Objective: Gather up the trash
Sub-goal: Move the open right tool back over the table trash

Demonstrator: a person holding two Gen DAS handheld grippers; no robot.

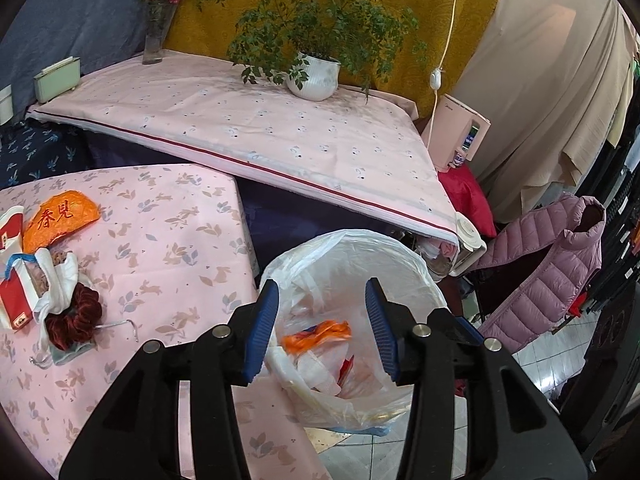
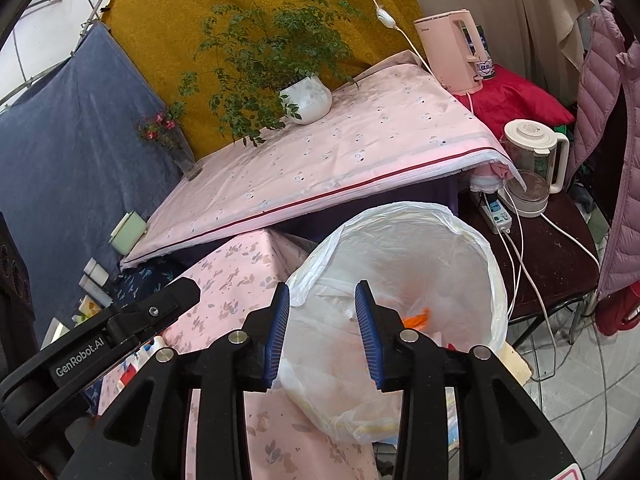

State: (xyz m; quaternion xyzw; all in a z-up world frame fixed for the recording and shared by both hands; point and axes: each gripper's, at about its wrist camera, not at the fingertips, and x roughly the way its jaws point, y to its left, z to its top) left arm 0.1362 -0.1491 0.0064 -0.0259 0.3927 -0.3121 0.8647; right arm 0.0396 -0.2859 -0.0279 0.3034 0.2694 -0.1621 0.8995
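the left gripper [image 1: 322, 328] is hovering over the bin bag [image 1: 352, 248], fingers standing partly open and holding nothing. the right gripper [image 2: 322, 330] is hanging over the same bag, fingers apart and empty. an orange wrapper [image 1: 316, 332] is lying inside the bag; more trash [image 1: 48, 276] is sitting on the table [image 1: 172, 240].

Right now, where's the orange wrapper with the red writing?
In the left wrist view, the orange wrapper lies at the far left of the floral tablecloth, beside the red-and-white carton and above the dark red scrunchie.
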